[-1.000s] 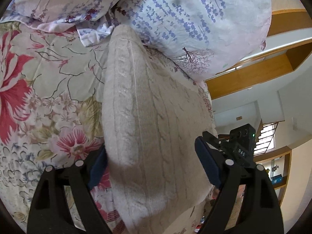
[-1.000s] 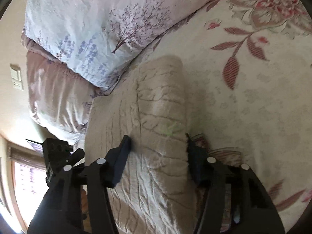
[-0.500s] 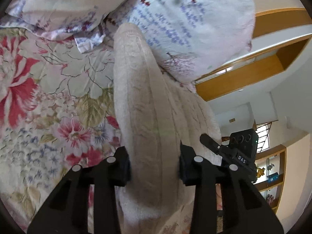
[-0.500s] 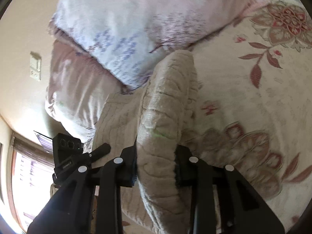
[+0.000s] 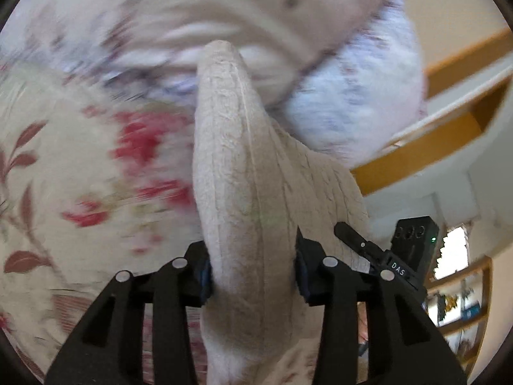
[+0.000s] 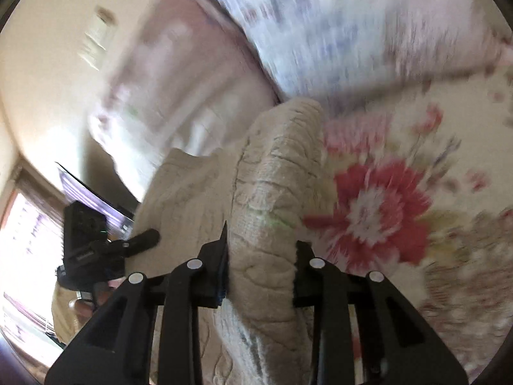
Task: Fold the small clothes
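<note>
A cream cable-knit sweater is lifted off the floral bedspread. My left gripper is shut on a thick fold of it, which rises between the jaws. My right gripper is shut on the sweater's opposite edge. Each gripper shows in the other's view: the right one in the left wrist view, the left one in the right wrist view. The knit hangs stretched between them. Both views are blurred by motion.
Floral pillows lie beyond the sweater at the head of the bed; they also show in the right wrist view. The bedspread shows again on the right. A wooden shelf and a window lie off the bed.
Both grippers closed from open onto the sweater's edges, then lifted it off the bed. The views have swung upward and toward the pillows, now with motion blur.
</note>
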Tool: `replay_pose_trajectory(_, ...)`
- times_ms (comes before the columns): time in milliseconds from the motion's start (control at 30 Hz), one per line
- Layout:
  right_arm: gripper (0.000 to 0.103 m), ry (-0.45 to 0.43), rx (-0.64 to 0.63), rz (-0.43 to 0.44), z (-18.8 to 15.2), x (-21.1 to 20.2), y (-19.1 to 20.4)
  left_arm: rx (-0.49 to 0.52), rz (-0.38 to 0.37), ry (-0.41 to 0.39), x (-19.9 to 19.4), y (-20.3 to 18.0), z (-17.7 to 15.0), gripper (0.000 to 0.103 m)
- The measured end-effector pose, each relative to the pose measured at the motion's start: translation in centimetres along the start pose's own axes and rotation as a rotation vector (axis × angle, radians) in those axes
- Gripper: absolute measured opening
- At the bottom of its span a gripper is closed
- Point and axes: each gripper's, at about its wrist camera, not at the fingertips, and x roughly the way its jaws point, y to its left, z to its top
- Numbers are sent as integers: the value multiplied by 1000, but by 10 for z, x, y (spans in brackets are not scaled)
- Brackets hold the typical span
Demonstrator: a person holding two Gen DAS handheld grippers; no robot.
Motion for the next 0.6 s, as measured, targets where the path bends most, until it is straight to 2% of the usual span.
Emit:
replay_pose_trajectory(33, 32, 26, 29, -65, -1, 15, -6, -39, 45, 20, 10, 13, 0, 42)
replay_pose_trajectory(67, 39, 23, 45, -70, -1, 19, -10, -63, 48, 25, 13, 23, -1, 47)
replay_pose_trajectory(133, 39, 30, 61, -53, 2, 13, -12, -97, -12, 12, 13, 36, -2, 48)
replay_pose_trajectory(267, 42, 0, 57, -66, 8, -9, -12, -51, 18, -28, -1, 30, -4, 49)
replay_pose_trajectory(333, 42, -30, 59, -68, 12, -20, -15, -1, 69, -94, -15, 22, -7, 52)
replay_pose_trajectory(400, 42, -37, 65, -74, 17, -22, -18, 74, 135, -181, -31, 7, -15, 63)
replay_pose_trajectory(433, 42, -32, 64, -70, 16, -19, -16, 136, 185, -234, -39, -7, -20, 65)
replay_pose_trajectory(500, 41, -22, 48, -78, 19, -12, -12, 221, 236, -274, -44, -26, -27, 73)
replay_pose_trajectory(600, 41, -32, 19, -112, 19, -5, -3, 390, 376, -291, -37, -60, -42, 80)
